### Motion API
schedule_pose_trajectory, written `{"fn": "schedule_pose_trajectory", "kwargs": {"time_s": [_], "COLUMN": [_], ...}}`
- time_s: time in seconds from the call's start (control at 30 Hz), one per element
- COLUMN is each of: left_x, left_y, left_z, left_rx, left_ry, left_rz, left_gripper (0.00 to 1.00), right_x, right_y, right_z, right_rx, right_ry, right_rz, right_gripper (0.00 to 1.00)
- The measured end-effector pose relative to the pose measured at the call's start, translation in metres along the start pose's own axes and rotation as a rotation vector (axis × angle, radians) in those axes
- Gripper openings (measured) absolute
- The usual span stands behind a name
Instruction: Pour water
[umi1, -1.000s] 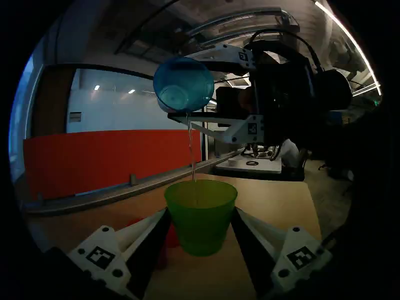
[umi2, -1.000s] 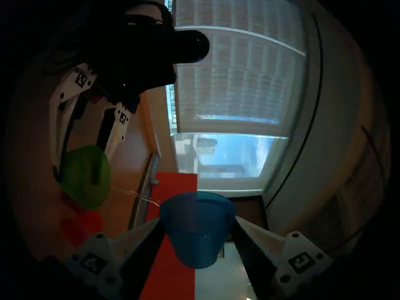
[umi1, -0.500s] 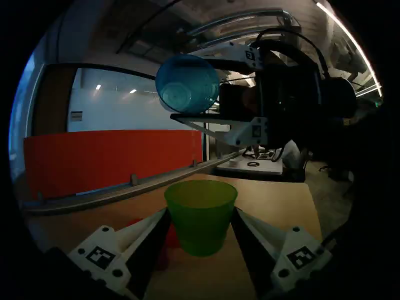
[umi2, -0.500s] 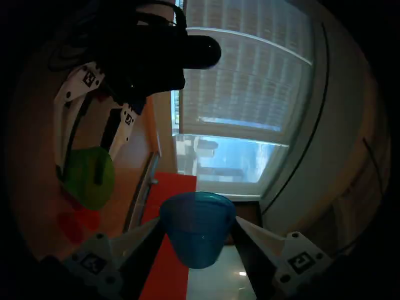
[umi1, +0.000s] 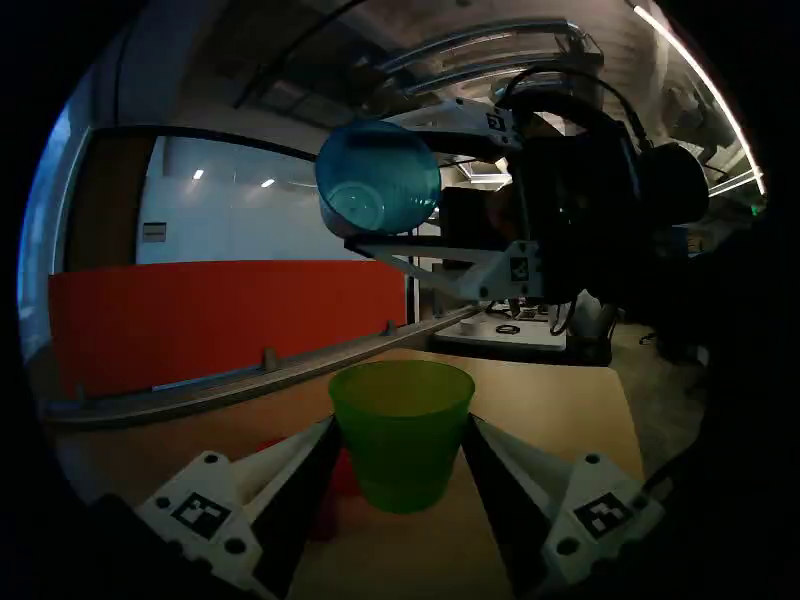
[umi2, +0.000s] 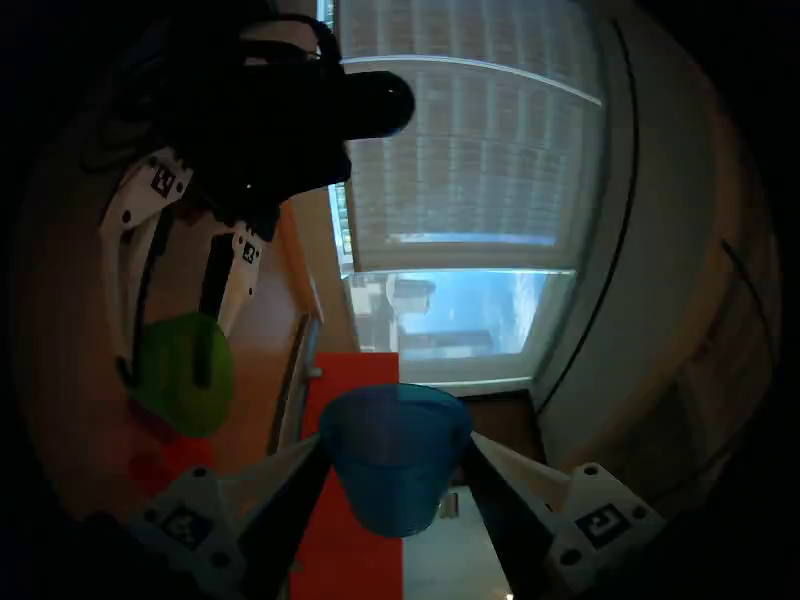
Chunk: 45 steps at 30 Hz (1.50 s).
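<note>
While left gripper (umi1: 400, 428) holds the green cup (umi1: 402, 450) upright, right gripper (umi2: 393, 445) holds the blue cup (umi2: 395, 465) horizontal.

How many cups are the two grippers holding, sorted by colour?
1 green cup, upright in the left gripper
1 blue cup, in the right gripper
Total: 2 cups

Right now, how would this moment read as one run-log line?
left tool: shut on green cup, upright | right tool: shut on blue cup, tipped sideways above green cup
</note>
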<state>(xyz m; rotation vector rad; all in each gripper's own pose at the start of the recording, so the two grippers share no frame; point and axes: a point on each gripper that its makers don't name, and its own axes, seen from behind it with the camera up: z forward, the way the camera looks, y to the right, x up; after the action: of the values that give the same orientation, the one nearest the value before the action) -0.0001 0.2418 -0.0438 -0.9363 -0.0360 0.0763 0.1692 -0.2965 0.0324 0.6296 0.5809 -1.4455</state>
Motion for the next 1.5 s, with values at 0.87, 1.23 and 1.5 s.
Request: {"fn": "schedule_pose_trajectory", "kwargs": {"time_s": [0.87,1.23,1.5], "left_x": [0.005,0.009,0.006], "left_y": [-0.006,-0.006,-0.009], "left_z": [-0.006,-0.008,-0.01], "left_rx": [0.016,0.02,0.027], "left_ry": [-0.008,-0.014,-0.025], "left_rz": [0.013,0.022,0.025], "left_gripper": [0.82,0.82,0.82], "right_x": [-0.023,-0.024,-0.024], "right_y": [-0.029,-0.031,-0.034], "right_z": [-0.013,-0.015,-0.017], "right_rx": [0.052,0.105,0.126], "right_ry": [-0.007,0.01,0.004], "right_rz": [1.002,1.303,1.36], "right_gripper": [0.89,0.89,0.89]}}
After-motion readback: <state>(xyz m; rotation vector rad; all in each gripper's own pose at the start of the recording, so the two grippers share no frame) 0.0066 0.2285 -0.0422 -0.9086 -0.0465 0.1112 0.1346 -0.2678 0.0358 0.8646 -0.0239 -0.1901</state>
